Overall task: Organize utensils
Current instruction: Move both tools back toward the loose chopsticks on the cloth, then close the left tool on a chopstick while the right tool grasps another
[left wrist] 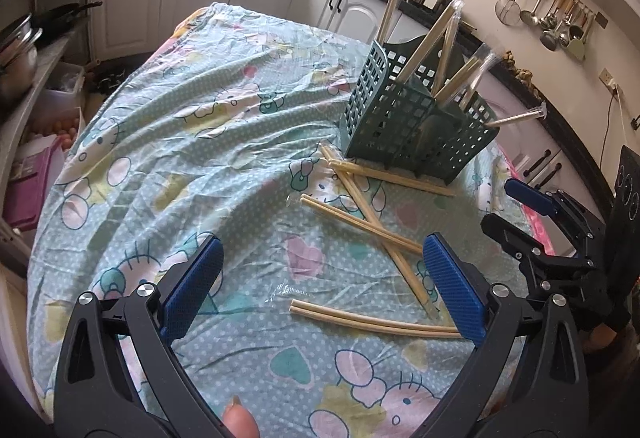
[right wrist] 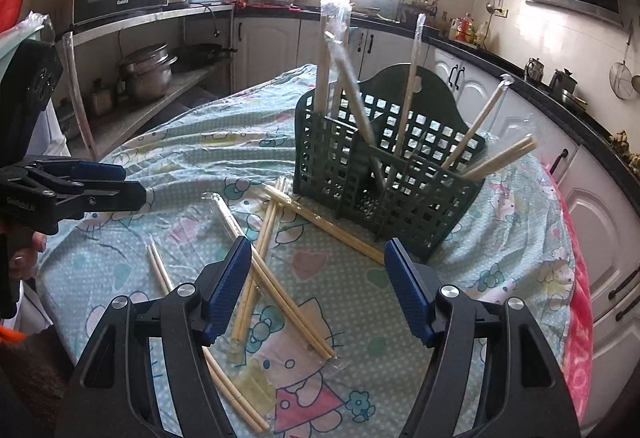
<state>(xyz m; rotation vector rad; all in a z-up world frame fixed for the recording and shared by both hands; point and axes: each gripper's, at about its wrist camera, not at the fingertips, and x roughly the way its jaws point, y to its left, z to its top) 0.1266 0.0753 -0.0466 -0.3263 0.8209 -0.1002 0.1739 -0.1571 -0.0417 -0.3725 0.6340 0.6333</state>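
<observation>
While both claws hang over the cartoon-print cloth (left wrist: 168, 141), neither grips anything — the left gripper (left wrist: 324, 290) and the right gripper (right wrist: 318, 290) are spread wide, jaws empty. Loose wrapped chopstick pairs (right wrist: 280, 278) lie crisscrossed on the cloth just in front of the green basket (right wrist: 360, 189), which already has several standing tilted inside — pretty messy pile.

Left hand-held gripper (left wrist: 322, 288) and right hand-held gripper (right wrist: 318, 290), both agape, empty.
</observation>
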